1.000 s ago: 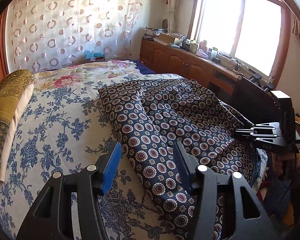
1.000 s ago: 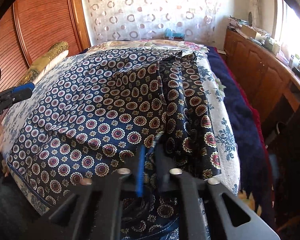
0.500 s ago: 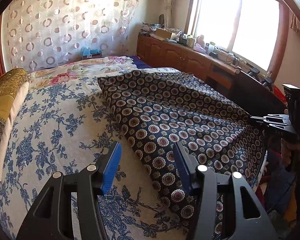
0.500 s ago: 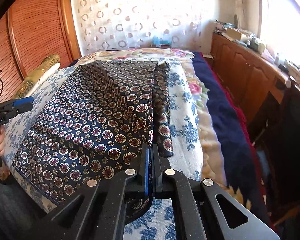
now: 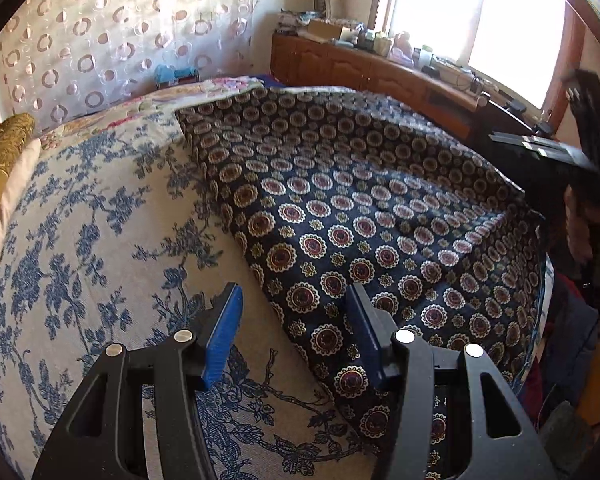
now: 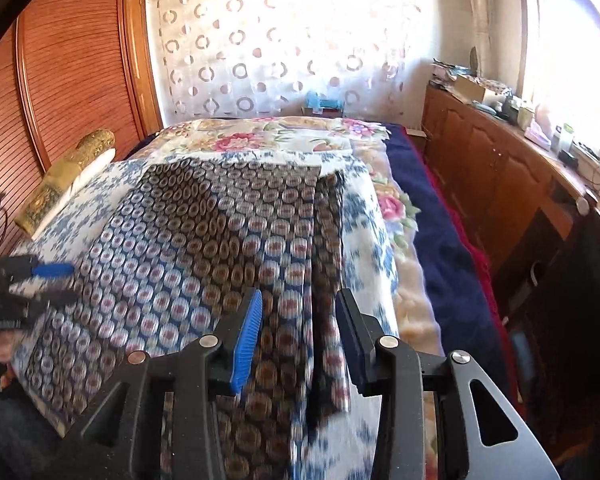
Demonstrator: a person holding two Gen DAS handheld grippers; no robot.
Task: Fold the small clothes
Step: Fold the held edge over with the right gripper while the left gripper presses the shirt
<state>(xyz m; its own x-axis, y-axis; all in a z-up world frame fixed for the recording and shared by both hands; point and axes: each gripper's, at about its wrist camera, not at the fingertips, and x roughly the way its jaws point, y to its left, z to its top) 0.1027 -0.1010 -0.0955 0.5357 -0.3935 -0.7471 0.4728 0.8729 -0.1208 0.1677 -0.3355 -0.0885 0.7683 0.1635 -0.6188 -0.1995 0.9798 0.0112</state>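
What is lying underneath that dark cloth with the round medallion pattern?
The dark patterned cloth lies on a blue-and-white floral bedspread, which shows all around it. A pink-flowered blanket shows at the bed's far end. Whatever lies directly beneath the cloth is covered.

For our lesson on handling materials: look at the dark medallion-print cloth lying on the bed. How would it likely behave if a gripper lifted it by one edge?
The medallion-print cloth would probably droop, not hold shape: it already follows the bed in soft folds. It looks thin, so likely light. Its folded layers along the right edge may slide apart when lifted.
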